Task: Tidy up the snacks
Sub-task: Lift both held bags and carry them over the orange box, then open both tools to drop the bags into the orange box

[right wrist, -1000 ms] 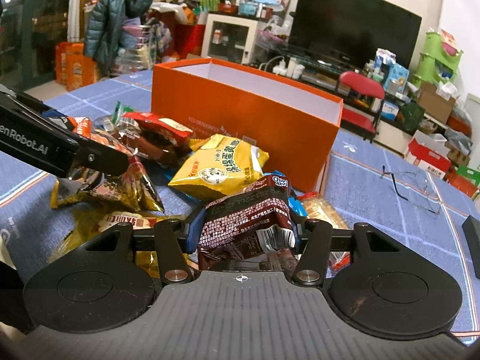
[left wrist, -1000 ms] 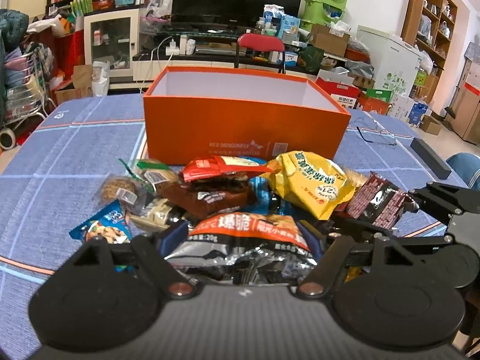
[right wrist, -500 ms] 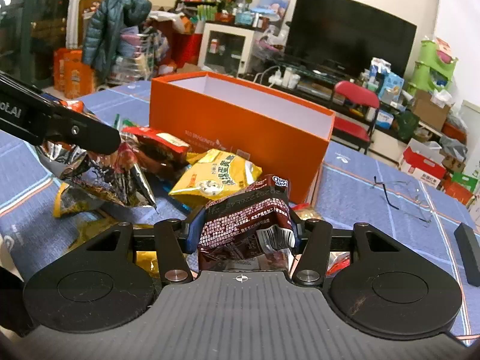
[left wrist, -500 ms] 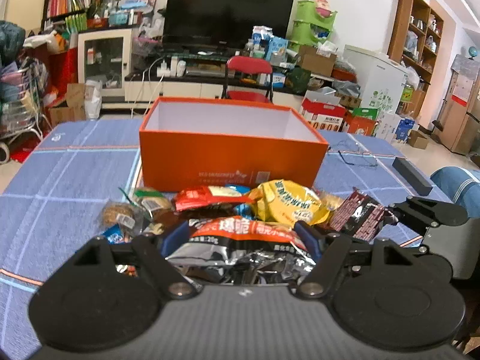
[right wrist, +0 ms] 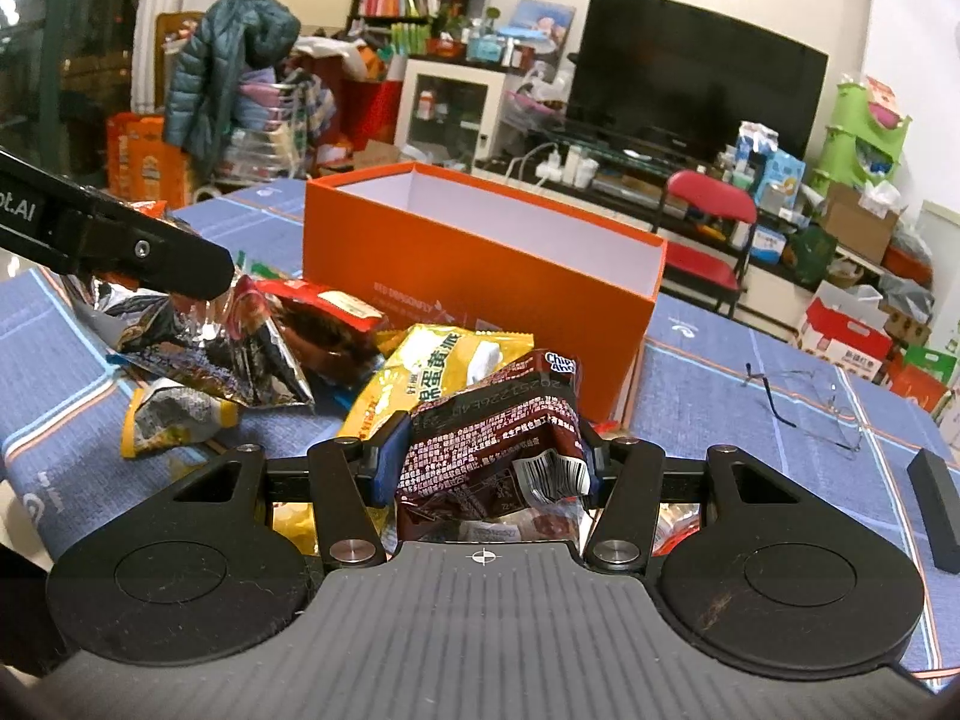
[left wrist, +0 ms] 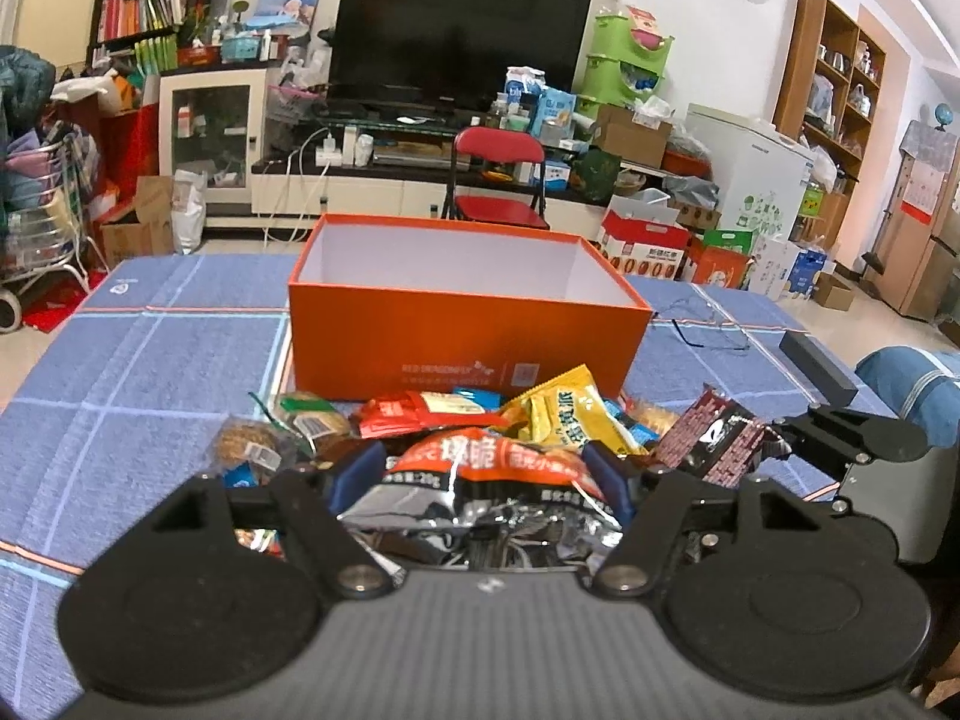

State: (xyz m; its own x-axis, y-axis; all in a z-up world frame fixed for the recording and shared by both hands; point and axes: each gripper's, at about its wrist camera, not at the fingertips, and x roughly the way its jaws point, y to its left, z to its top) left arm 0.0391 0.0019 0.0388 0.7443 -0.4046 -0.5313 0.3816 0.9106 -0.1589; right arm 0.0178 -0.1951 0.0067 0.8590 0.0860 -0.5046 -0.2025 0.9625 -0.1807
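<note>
An open orange box point(left wrist: 462, 324) stands on the blue tablecloth; it also shows in the right wrist view point(right wrist: 480, 276). My left gripper point(left wrist: 480, 480) is shut on a silver and orange snack bag point(left wrist: 480, 480), held above the snack pile; the bag shows in the right wrist view point(right wrist: 204, 354). My right gripper point(right wrist: 486, 456) is shut on a dark brown snack packet point(right wrist: 486, 450), also lifted; the packet shows in the left wrist view point(left wrist: 714, 438). A yellow egg-yolk-pie bag point(right wrist: 432, 372), a red packet point(left wrist: 426, 411) and several other snacks lie in front of the box.
Wire-rimmed glasses point(right wrist: 804, 402) and a black bar point(right wrist: 936, 510) lie on the cloth to the right. A red chair point(left wrist: 498, 180), a TV stand and household clutter stand beyond the table.
Both grippers have risen with their packets off the pile. The box now appears lower and more of its white inside shows.
</note>
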